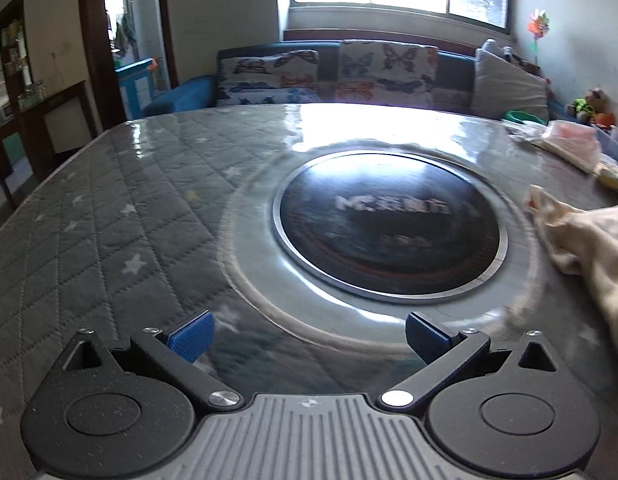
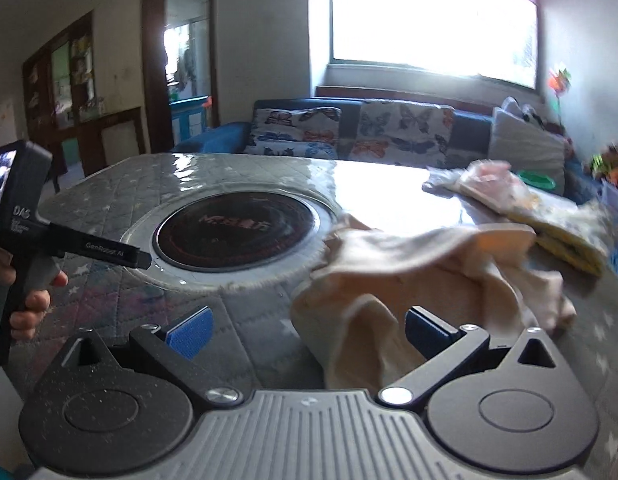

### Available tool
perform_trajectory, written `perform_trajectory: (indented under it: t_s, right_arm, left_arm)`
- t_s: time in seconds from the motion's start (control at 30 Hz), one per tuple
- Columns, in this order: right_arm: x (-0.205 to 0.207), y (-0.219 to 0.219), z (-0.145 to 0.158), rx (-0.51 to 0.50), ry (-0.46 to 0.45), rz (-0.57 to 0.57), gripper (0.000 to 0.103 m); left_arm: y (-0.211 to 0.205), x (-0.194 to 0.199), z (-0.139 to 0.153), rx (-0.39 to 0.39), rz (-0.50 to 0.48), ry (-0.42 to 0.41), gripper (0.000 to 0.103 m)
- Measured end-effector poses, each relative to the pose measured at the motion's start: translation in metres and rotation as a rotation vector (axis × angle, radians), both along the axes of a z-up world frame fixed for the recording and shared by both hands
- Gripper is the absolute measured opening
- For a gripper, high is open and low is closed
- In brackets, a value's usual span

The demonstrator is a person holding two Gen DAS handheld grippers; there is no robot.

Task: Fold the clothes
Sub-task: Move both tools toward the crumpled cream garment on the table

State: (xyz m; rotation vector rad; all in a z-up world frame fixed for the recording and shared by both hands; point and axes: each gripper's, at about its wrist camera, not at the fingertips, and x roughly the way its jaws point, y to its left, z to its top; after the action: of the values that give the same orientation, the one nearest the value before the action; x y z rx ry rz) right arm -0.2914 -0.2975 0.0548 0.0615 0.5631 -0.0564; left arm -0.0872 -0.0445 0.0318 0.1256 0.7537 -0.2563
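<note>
- Left gripper [image 1: 307, 336]: blue-padded fingers spread apart, empty, above the grey quilted star-print table [image 1: 109, 216].
- Right gripper [image 2: 307, 332]: fingers apart; crumpled cream cloth garment [image 2: 409, 276] drapes between them, unclamped.

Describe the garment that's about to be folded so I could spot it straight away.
Start at the black round hotplate set into the quilted grey table. Just to its right lies a crumpled cream garment, reaching the right claw. Unlike the flat folded pile behind, it is rumpled.
</note>
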Motion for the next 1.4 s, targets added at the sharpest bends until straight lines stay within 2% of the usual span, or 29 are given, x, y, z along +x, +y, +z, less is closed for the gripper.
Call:
perform_trajectory:
  t_s: [0.23, 0.6, 0.9, 1.13, 1.2, 1.4]
  right_arm:
    - [-0.034, -0.017, -0.004, -0.003, -0.003, -0.053, 0.103]
    - [-0.049, -0.041, -0.01, 0.002, 0.007, -0.098, 0.103]
    - [-0.046, -0.057, -0.018, 0.026, 0.039, -0.081, 0.098]
    - [-0.04, -0.065, -0.015, 0.04, 0.067, -0.056, 0.092]
    - [-0.038, -0.066, -0.015, 0.042, 0.08, -0.048, 0.087]
    - [-0.041, -0.065, -0.018, 0.061, 0.065, -0.073, 0.085]
  left_arm:
    - [-0.027, -0.027, 0.004, -0.008, -0.058, 0.029, 0.103]
    - [-0.078, -0.058, 0.011, -0.011, -0.191, 0.056, 0.103]
    - [-0.101, -0.067, 0.008, -0.032, -0.206, 0.105, 0.103]
    - [-0.109, -0.073, 0.009, -0.035, -0.195, 0.101, 0.103]
    - [-0.111, -0.075, 0.01, -0.016, -0.192, 0.098, 0.103]
    - [-0.119, -0.077, 0.013, 0.01, -0.225, 0.095, 0.103]
